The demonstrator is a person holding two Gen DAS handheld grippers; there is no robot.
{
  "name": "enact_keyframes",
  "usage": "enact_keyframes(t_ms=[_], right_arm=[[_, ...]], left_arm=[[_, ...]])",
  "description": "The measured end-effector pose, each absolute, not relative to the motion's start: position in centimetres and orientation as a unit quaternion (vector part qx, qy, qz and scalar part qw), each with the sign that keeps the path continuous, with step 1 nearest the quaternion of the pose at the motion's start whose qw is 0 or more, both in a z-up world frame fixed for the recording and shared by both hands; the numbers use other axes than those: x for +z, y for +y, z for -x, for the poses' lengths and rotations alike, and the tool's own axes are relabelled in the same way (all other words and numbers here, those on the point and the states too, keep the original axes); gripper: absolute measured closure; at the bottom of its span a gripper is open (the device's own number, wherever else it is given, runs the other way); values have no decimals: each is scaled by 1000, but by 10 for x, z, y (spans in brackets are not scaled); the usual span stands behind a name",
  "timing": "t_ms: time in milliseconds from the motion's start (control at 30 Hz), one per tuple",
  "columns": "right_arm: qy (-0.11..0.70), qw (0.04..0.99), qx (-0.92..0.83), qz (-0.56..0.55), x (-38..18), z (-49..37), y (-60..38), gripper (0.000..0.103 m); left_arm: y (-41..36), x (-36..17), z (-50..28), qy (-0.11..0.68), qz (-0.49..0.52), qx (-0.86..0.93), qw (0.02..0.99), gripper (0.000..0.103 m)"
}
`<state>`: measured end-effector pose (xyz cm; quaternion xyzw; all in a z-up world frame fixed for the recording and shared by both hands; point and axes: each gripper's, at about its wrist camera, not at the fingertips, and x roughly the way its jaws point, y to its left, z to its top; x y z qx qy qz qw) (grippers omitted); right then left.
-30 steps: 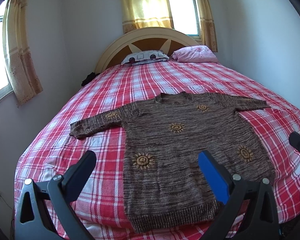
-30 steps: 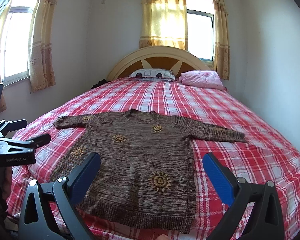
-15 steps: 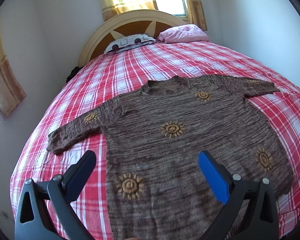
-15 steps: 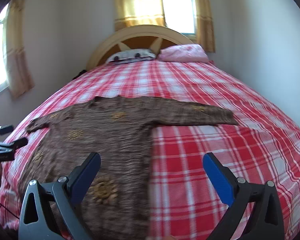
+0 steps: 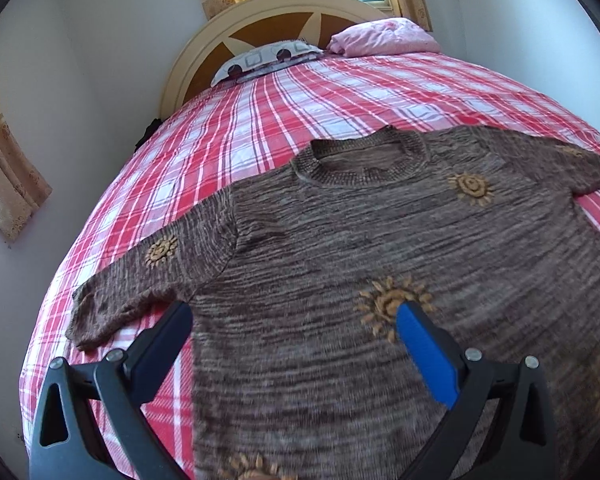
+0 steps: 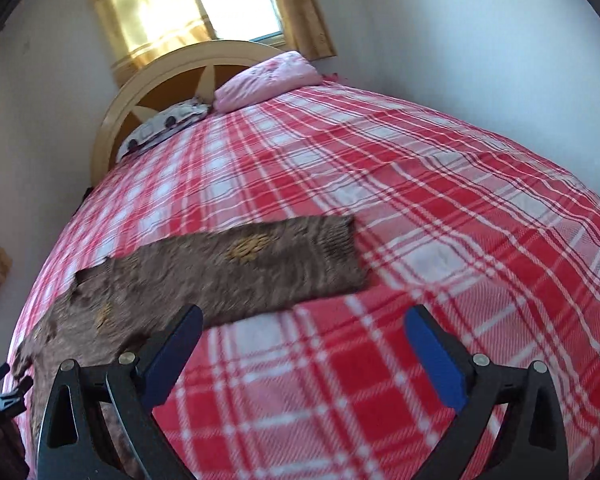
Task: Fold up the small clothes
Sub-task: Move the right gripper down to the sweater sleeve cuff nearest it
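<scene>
A brown knitted sweater (image 5: 360, 248) with yellow sun motifs lies flat and face up on the red plaid bed (image 5: 260, 120), sleeves spread out. My left gripper (image 5: 296, 328) hovers open over the sweater's chest, close to the left armpit, holding nothing. In the right wrist view the sweater's right sleeve (image 6: 260, 264) stretches across the bed, cuff pointing right. My right gripper (image 6: 304, 332) is open just in front of that sleeve, above the bedsheet (image 6: 420, 208), with nothing between its fingers. The left gripper's tip (image 6: 0, 392) shows at the far left edge.
A patterned pillow (image 5: 264, 60) and a pink pillow (image 5: 384, 40) lie by the cream headboard (image 5: 284, 12). White walls run along both sides of the bed. Yellow curtains (image 6: 156, 8) hang at the windows. Bare plaid sheet lies right of the sleeve.
Both grippers moved forward and down towards the bed. The left one came closer over the sweater's chest; the right one swung right towards the right sleeve. Both stayed open.
</scene>
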<state>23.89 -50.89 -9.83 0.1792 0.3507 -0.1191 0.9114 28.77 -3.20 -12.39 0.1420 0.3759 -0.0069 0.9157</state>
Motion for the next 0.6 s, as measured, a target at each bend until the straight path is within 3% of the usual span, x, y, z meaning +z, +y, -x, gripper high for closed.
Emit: enact_keyframes(t_ms=[300,567,600], right_arm=[[388,886,-129,-216,-132,-296,-554,28],[414,872,-129,-226,-149,-312,-558,30],[415,871,-131,-227,-149,-312,-558,35]], left_arm=[[-32,-145,-325,398,-136,0,907,0],[-29,-153,-346,413,-115,-6,904,0],[-29,-155,-348,417,-112,-8,902,0]])
